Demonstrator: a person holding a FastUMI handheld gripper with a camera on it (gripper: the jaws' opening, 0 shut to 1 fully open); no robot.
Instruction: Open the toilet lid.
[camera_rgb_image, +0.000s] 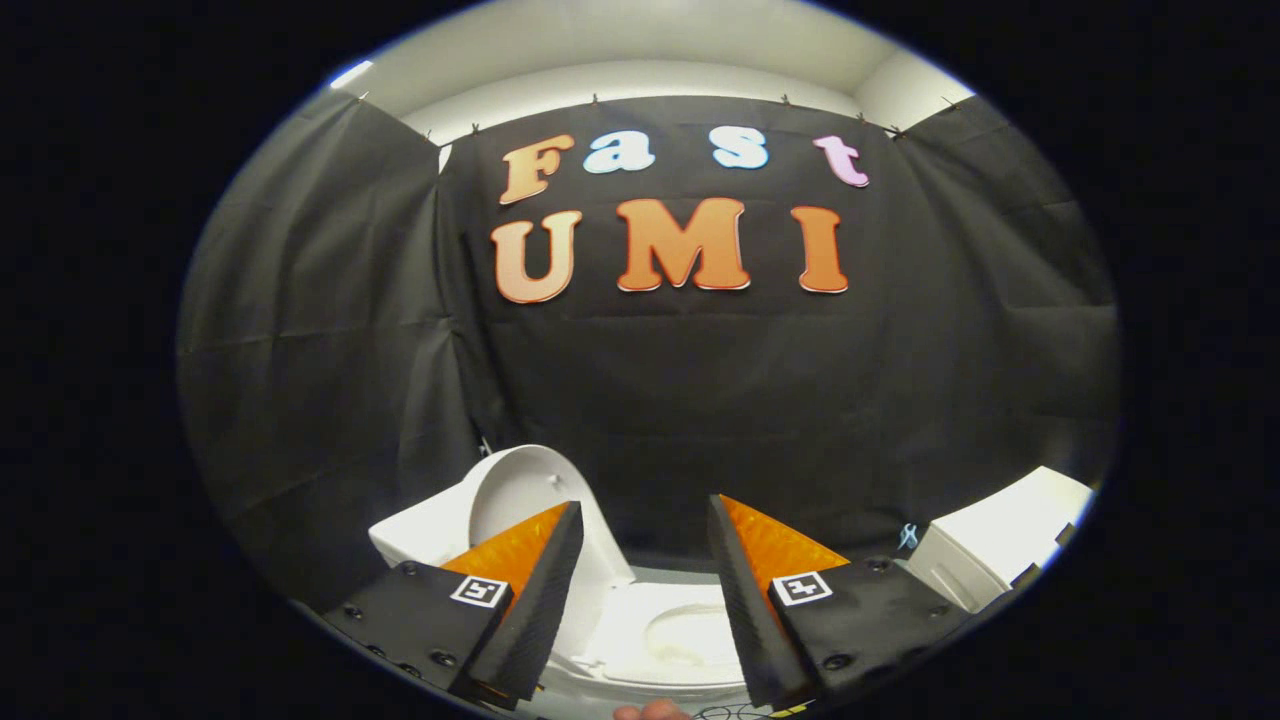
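The white toilet lid (528, 488) stands raised, leaning back against the white tank (420, 535), just behind my left finger (535, 590). The open seat and bowl (690, 632) lie low between my two fingers and slightly beyond them. My gripper (645, 502) is open, its fingers spread wide with nothing held between them. Neither finger touches the lid. The lid's lower part is hidden by the left finger.
A white box-like unit (1010, 540) stands to the right of the toilet, with a small pale blue clip (907, 537) beside it. Black cloth walls (330, 330) close the booth behind and on both sides. A person's fingertip (650, 712) shows below the fingers.
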